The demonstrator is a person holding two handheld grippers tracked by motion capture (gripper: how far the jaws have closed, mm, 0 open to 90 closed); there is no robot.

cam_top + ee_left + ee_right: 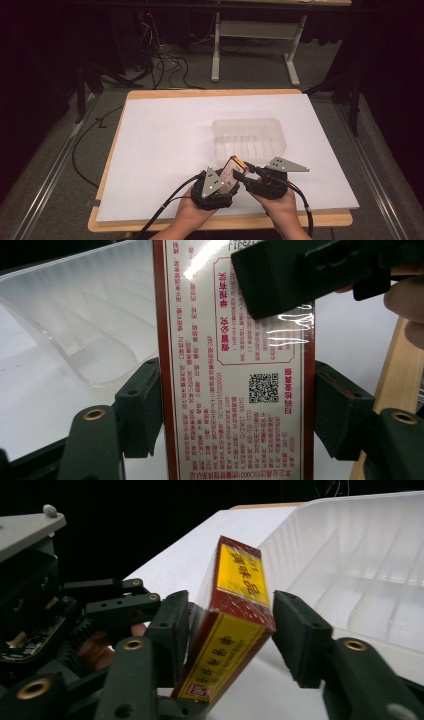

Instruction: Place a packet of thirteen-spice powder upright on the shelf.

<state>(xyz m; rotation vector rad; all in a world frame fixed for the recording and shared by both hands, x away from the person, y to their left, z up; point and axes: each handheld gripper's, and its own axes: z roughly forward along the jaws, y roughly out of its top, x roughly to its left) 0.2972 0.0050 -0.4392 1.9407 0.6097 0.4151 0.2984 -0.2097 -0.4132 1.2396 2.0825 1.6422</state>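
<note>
Step in hand, as judged: passing the box (231, 172) from one gripper to the other, above the near edge of the tabletop (165, 145), just in front of the clear plastic tray (248, 138).

Left gripper (227, 181): clamped on the box. In the left gripper view both pads pressed the long red edges of the box (240, 380), printed back panel facing the camera, film wrap glinting.

Right gripper (246, 171): jaws set around the upper end of the box (235, 625). In the right gripper view the left-hand pad lay against the box side; the right-hand pad (300, 635) stood a sliver off the red corner, so contact on that side could not be confirmed. Recorded as not yet gripping. One of its jaws crossed the top of the box in the left gripper view (290, 275).

Box held tilted, clear of the white sheet (165, 130), yellow face toward the right gripper's camera. Tray (360, 570) empty, ribbed floor, just beyond the box.

Next move, as judged: the right gripper needs to seat both pads squarely on the box's narrow sides before the left lets go; the slick film could let it slip. Then carry it over the tray rim, probably.
</note>
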